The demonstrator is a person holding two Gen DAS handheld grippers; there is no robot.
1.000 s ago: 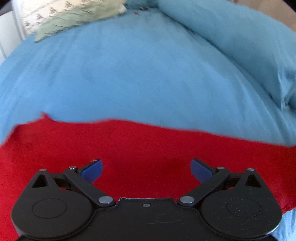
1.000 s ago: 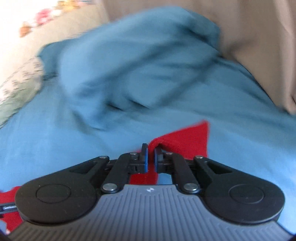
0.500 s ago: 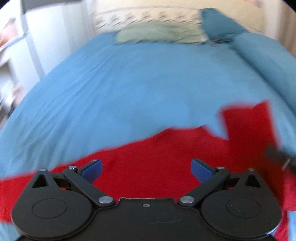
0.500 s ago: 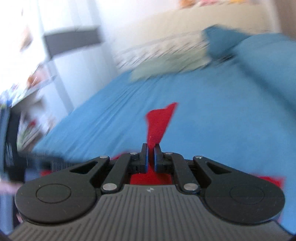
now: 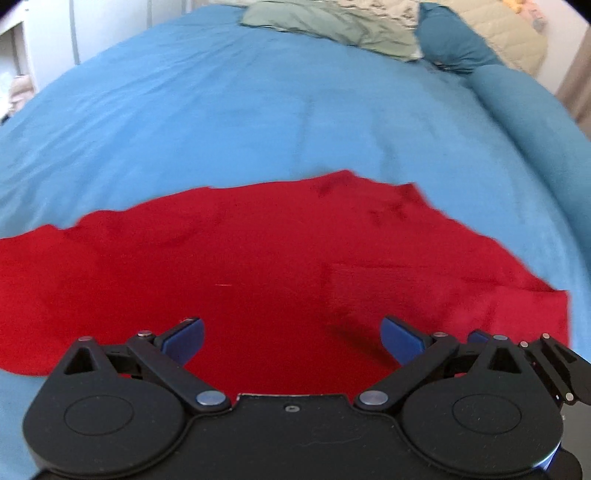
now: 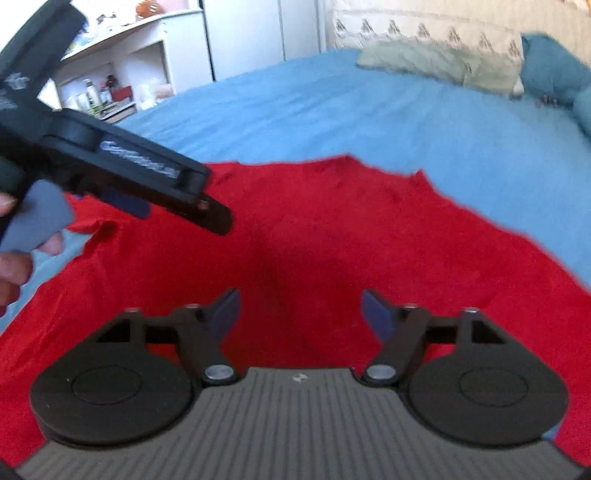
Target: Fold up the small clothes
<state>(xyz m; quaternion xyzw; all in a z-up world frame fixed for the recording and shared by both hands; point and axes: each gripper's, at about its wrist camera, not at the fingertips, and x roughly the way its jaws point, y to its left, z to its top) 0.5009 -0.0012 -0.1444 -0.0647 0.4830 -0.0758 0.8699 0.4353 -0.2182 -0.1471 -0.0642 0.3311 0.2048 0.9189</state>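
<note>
A red garment (image 5: 280,258) lies spread on the blue bed sheet (image 5: 258,122); it also fills the lower right wrist view (image 6: 332,229). My left gripper (image 5: 291,338) is open and empty, hovering just above the cloth. My right gripper (image 6: 301,312) is open and empty over the cloth's middle. The left gripper's body (image 6: 122,162) shows from the side at the left of the right wrist view, above the garment's left part. A part of the right gripper (image 5: 554,365) shows at the lower right of the left wrist view.
Pale green and patterned pillows (image 5: 332,26) and a teal pillow (image 5: 454,48) lie at the bed's head. A rolled blue duvet (image 5: 535,122) runs along the right side. White shelves with small items (image 6: 110,85) stand beyond the bed's left side.
My right gripper has let go of the red cloth and opened. The lifted part of the garment now lies folded flat on the rest. Both cameras swung towards the bed's head.
</note>
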